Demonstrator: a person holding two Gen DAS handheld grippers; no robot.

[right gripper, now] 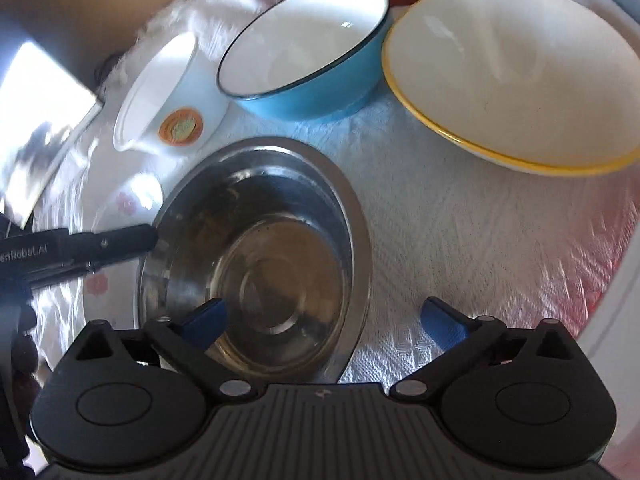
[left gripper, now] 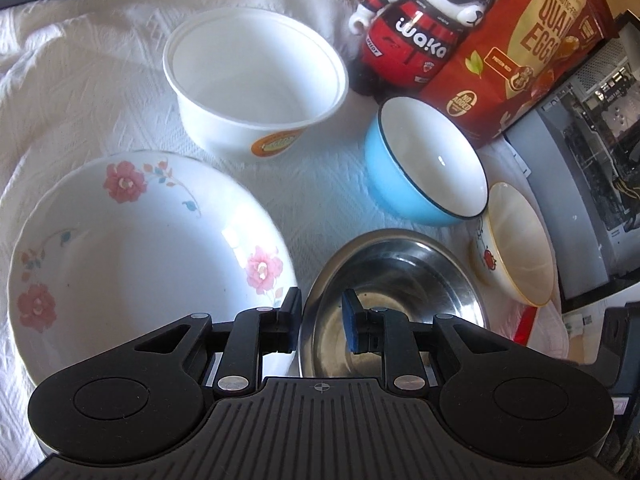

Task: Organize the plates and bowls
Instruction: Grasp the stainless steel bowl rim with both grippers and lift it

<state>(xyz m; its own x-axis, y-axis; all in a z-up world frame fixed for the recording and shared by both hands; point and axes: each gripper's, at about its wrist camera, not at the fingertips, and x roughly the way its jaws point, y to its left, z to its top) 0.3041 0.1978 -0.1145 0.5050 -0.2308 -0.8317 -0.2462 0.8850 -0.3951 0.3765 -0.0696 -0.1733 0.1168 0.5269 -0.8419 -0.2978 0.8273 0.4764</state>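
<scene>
My left gripper (left gripper: 320, 320) straddles the near left rim of a steel bowl (left gripper: 400, 280), one finger inside and one outside; a gap still shows at the rim. A floral plate (left gripper: 132, 248) lies left of it. A white plastic tub (left gripper: 256, 80), a blue bowl (left gripper: 424, 168) and a small yellow-rimmed bowl (left gripper: 516, 248) stand beyond. My right gripper (right gripper: 324, 320) is open, its left finger over the steel bowl (right gripper: 260, 256), its right finger over the cloth. The blue bowl (right gripper: 304, 48), the yellow-rimmed bowl (right gripper: 512, 72) and the tub (right gripper: 168, 96) show ahead. My left gripper's finger shows at the steel bowl's left rim (right gripper: 120, 240).
A white knitted cloth (left gripper: 80, 92) covers the table. A panda figure (left gripper: 420, 24) and a red quail egg bag (left gripper: 532, 48) stand at the back. A computer case (left gripper: 600, 168) stands at the right.
</scene>
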